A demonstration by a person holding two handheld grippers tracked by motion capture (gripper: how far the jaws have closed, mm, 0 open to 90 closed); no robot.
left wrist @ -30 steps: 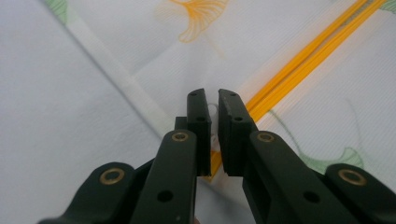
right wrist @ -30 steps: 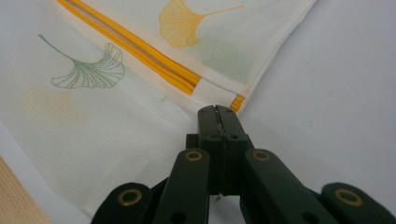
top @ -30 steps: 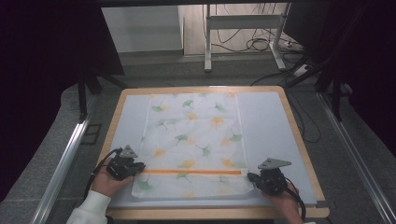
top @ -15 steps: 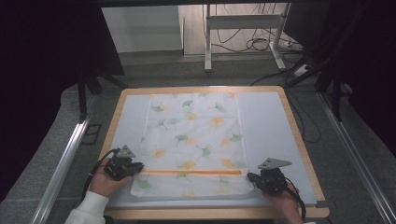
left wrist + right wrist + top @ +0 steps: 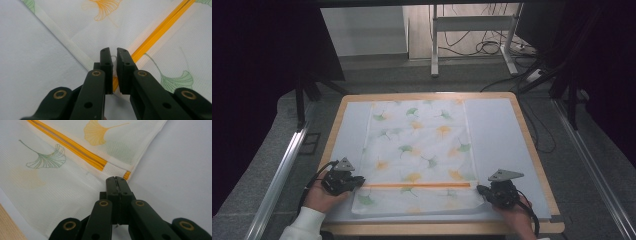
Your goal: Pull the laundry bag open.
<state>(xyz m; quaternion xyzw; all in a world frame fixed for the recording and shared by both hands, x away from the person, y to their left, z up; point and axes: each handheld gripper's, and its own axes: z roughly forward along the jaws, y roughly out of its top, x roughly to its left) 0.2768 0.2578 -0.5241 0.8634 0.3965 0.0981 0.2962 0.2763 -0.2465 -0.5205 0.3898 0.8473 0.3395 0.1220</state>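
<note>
Concerns a leaf-printed cloth (image 5: 419,145) spread flat along the middle of the tabletop (image 5: 497,130), long side running away from the person, with an orange strip (image 5: 417,185) crossing it from side to side close to the near edge. Turns on that strip's axis: set crosswise, straight along the line between the two hands, one end at each. Finds the left tongs (image 5: 360,181) at the strip's left end, pointing inward along it; seen close in the left gripper view as left tongs (image 5: 114,53) narrowly apart, straddling the orange line, with a small white loop (image 5: 113,58) sitting in the gap, not visibly pinched. Finds the right tongs (image 5: 482,190) at the opposite end, just outside the cloth's right hem; seen in the right gripper view as right tongs (image 5: 115,180) pressed together, tips just short of the strip's end by the corner hem, with no telling whether a thin fold is caught between them. Looks like work along the strip, so any pull would need to run sideways along it, left to right. Puts neither hand nearer overall: left closest to the loop, right closest to the far end.
</note>
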